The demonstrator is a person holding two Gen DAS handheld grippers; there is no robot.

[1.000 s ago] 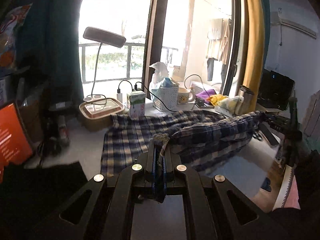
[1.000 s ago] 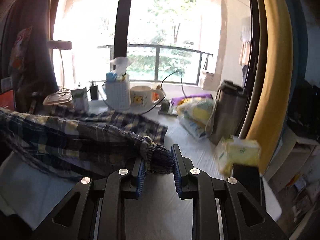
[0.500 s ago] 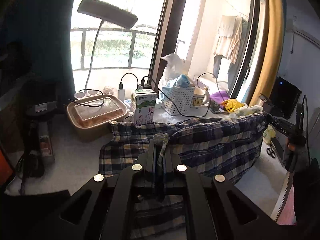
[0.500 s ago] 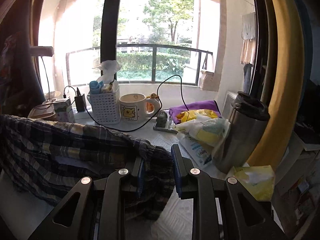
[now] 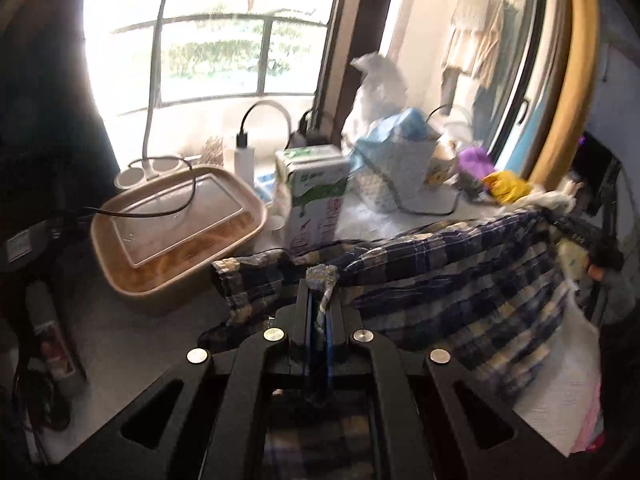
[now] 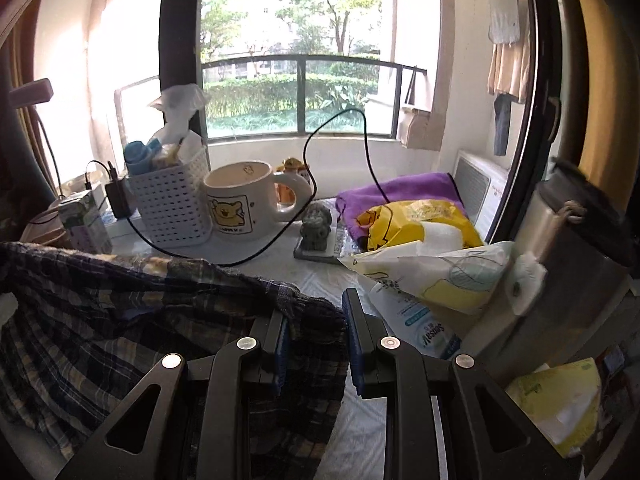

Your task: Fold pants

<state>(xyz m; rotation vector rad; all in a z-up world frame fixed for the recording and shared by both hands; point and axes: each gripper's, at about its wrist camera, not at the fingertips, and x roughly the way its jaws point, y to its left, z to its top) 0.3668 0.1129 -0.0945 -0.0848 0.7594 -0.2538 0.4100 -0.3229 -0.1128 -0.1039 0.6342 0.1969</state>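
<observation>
Moved: both tongs have carried the plaid pants (image 5: pixel 460 280) closer to the window clutter.
Left tongs (image 5: pixel 318 300): clenched on a pants edge.
Right tongs (image 6: pixel 314 320): grasping bunched fabric.
Pants: stretched between them over the desk (image 5: pixel 132 344).

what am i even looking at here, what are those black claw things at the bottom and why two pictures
Each black claw is a hand-held gripper: a person carries one in each hand, and a wide-angle camera on each looks forward along its two fingers. That gives two pictures of one cluttered desk by a window.

In the left view, the left hand-held gripper is shut on a bunched edge of the plaid pants. In the right view, the right hand-held gripper is shut on another bunched part of the same pants, which hang stretched between them.

Behind them on the desk stand a milk carton, a tan lidded container, a white basket, a bear mug and a steel flask.
</observation>
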